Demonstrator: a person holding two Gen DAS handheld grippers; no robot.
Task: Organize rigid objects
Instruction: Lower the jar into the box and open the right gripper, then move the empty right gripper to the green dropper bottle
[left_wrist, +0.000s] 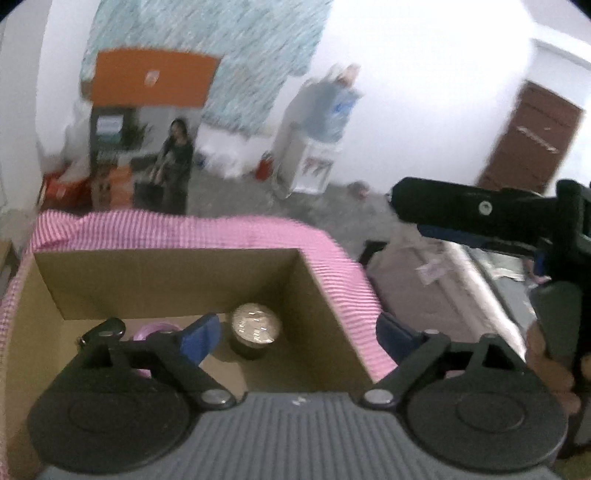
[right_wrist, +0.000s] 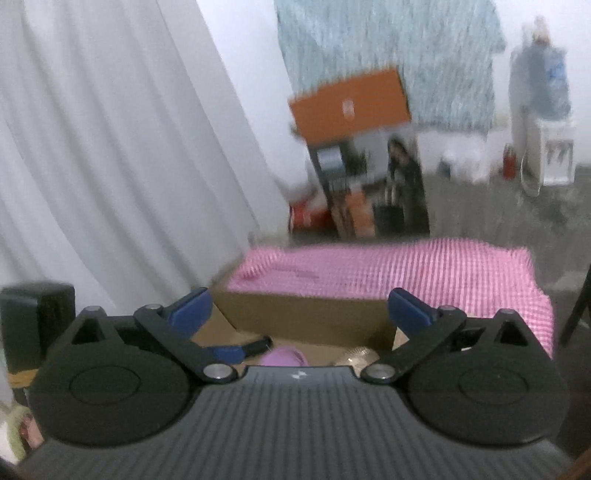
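An open cardboard box (left_wrist: 325, 295) has pink striped cloth (left_wrist: 184, 225) draped over its flaps. On its floor stand a dark jar with a silver foil lid (left_wrist: 255, 328) and a lilac object (left_wrist: 155, 330), half hidden behind my left finger. My left gripper (left_wrist: 295, 330) hangs open over the box's right wall with nothing between its fingers. At the right, a black finger (left_wrist: 461, 210) of the right gripper shows, held by a hand (left_wrist: 546, 350). My right gripper (right_wrist: 299, 306) is open and empty above the box (right_wrist: 303, 321); the lilac object (right_wrist: 282, 356) and foil lid (right_wrist: 358, 356) peek out below.
A silvery mat (left_wrist: 443, 280) lies right of the box. A dark blocky object (right_wrist: 33, 321) sits at the left beside a white curtain (right_wrist: 110, 147). Farther off stand an orange-topped carton (right_wrist: 354, 155), a water dispenser (left_wrist: 314, 147) and a brown door (left_wrist: 532, 140).
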